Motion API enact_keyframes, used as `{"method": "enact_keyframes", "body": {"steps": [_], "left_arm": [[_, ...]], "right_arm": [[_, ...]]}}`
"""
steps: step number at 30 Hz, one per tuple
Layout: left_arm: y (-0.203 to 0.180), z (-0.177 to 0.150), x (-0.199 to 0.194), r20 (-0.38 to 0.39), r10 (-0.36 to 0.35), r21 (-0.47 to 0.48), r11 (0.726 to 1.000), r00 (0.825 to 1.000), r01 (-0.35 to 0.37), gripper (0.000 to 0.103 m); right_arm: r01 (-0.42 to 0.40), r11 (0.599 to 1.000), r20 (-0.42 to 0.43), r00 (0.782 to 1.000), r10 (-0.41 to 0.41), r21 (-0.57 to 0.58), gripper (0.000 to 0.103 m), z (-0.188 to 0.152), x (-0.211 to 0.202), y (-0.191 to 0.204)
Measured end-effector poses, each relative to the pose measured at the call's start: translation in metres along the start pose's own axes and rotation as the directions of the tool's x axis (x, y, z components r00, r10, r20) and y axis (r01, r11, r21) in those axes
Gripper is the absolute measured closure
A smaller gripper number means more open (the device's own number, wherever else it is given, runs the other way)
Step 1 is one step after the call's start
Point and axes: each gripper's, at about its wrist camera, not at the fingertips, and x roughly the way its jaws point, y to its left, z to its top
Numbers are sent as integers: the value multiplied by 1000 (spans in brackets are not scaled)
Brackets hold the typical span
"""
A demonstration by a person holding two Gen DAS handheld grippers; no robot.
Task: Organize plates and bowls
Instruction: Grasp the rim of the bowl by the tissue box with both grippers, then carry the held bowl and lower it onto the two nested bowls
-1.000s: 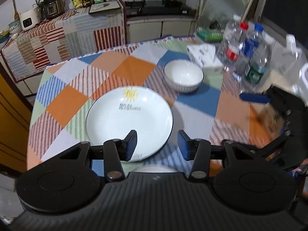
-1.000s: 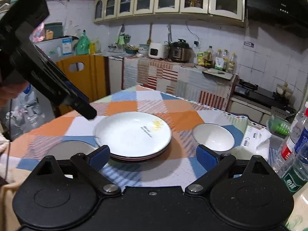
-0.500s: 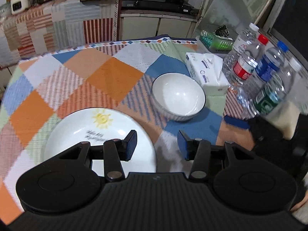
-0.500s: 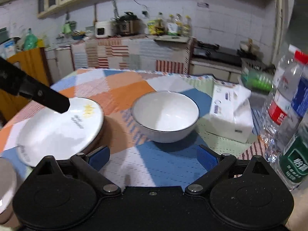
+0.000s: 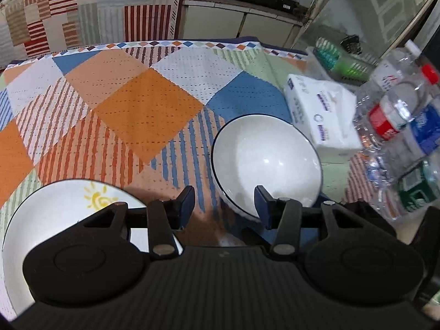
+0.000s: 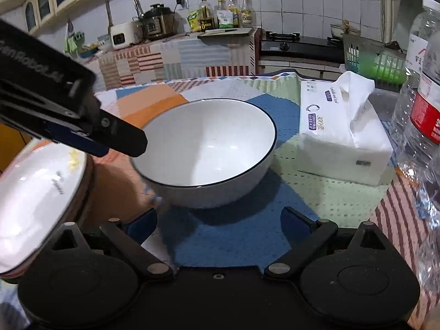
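Left wrist view, left gripper (image 5: 224, 202) parted at bowl (image 5: 265, 162) rim, right gripper (image 6: 218, 220) wide, facing bowl.

My matt black plastic tongs (image 5: 224, 206) hang over a glossy white ceramic bowl (image 6: 209, 148), glossy plate (image 5: 55, 209) and perforated, woven-looking cloth (image 5: 148, 110).

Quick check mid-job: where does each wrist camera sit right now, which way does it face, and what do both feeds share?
Left wrist: behind the open left gripper, angled down at the checked tablecloth, its fingers straddling the white dark-rimmed bowl's near rim.
Right wrist: low behind the open right gripper, facing the bowl and kitchen counter; the left gripper intrudes from the left.
Shared: bowl, white sun-printed plate, white tissue pack, clear plastic bottles.
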Motion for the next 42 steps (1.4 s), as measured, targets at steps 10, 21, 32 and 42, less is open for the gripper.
{"method": "enact_keyframes", "body": {"steps": [10, 21, 32, 42], "left_arm": [[10, 0, 17, 15, -49, -63, 997, 999, 50, 84], [5, -2, 5, 7, -23, -64, 998, 1000, 23, 89], [3, -21, -79, 27, -51, -21, 998, 998, 52, 88], [13, -48, -170, -25, -86, 11, 996, 996, 86, 88]], "right_arm": [[16, 997, 12, 1000, -15, -76, 4, 12, 20, 6], [31, 988, 31, 999, -26, -152, 10, 14, 15, 22], [5, 984, 140, 990, 20, -177, 10, 7, -58, 49], [-14, 958, 222, 972, 80, -287, 8, -5, -136, 95]]}}
